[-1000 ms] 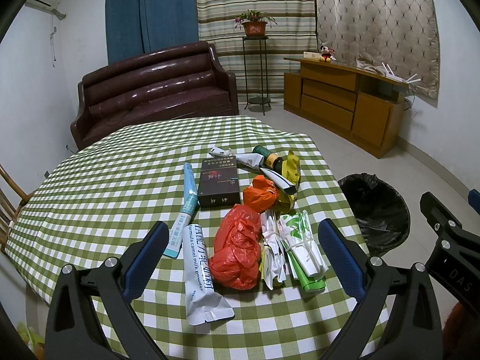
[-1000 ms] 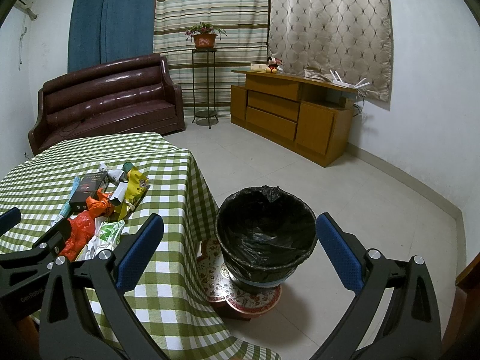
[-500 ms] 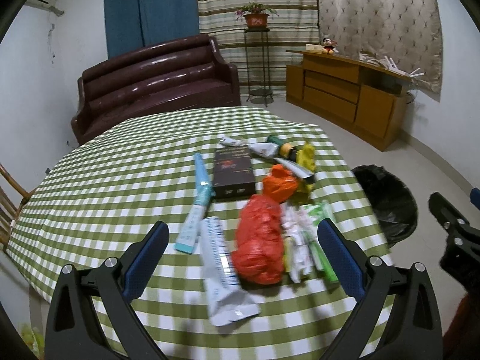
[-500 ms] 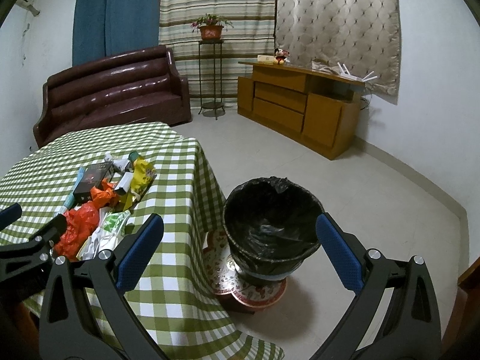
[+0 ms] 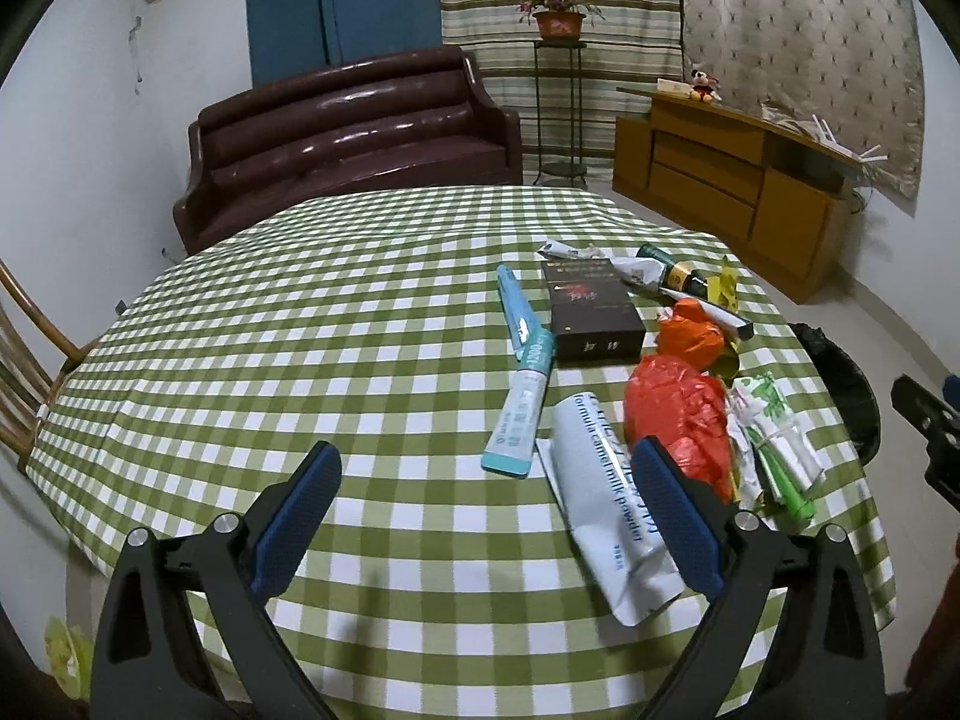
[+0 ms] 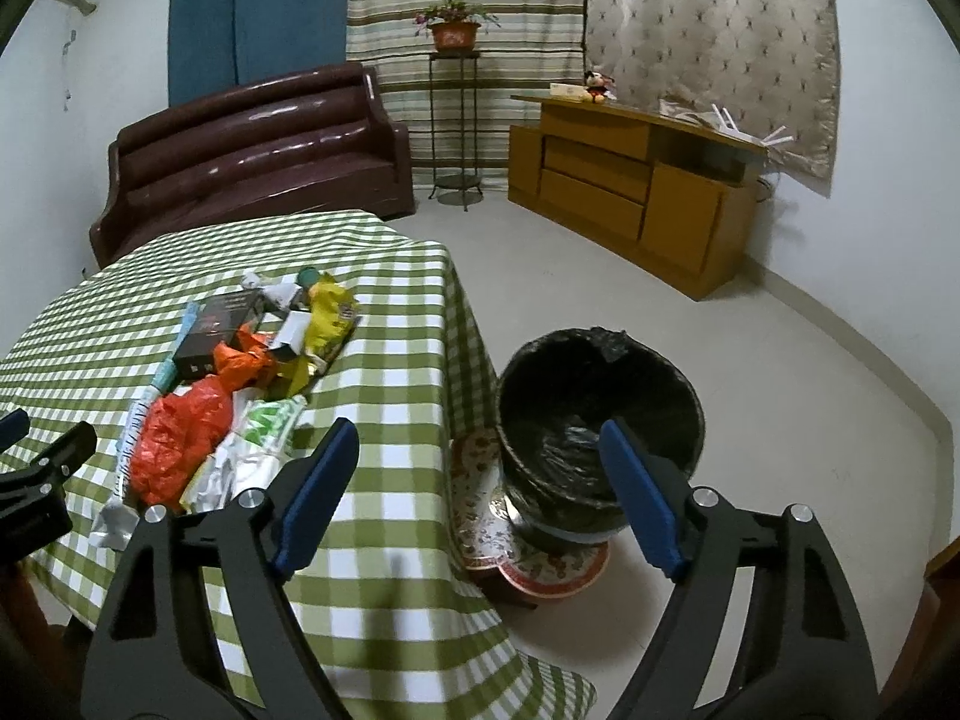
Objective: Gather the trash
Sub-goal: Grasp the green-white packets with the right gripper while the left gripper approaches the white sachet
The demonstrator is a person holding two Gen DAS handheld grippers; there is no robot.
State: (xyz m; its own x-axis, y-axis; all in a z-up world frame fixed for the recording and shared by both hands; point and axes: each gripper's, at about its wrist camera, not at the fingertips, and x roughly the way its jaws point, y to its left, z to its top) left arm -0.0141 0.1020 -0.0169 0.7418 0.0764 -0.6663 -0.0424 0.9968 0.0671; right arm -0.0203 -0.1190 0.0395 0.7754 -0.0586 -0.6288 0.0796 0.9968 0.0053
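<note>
**Two grippers over the trash, neither holding anything**

Two grippers hang tilted downward at the table's near edge. We see the left gripper (image 5: 486,522) with its blue pads spread wide and nothing between them, its right pad (image 5: 675,519) overlapping the white milk powder pouch (image 5: 606,498) in the view. The right gripper (image 6: 477,489) is likewise released and empty, one pad over the tablecloth (image 6: 384,396), the other over the bin (image 6: 600,420).

Compared with a second ago, we find the trash pile sitting further right in the left wrist view; it lay centred between the pads then. The right gripper's jaws have just been closing partway, with nothing between them.

The trash lies on the green checked cloth near the table's right edge: a red bag (image 5: 678,408), an orange bag (image 5: 690,336), a dark box (image 5: 591,315), a blue tube (image 5: 522,372) and green-and-white wrappers (image 5: 774,438). The black-lined bin stands on the floor just beside the table. Beyond are a brown sofa (image 5: 348,132), a wooden sideboard (image 6: 636,180) and a potted plant (image 6: 454,30) on a stand.
</note>
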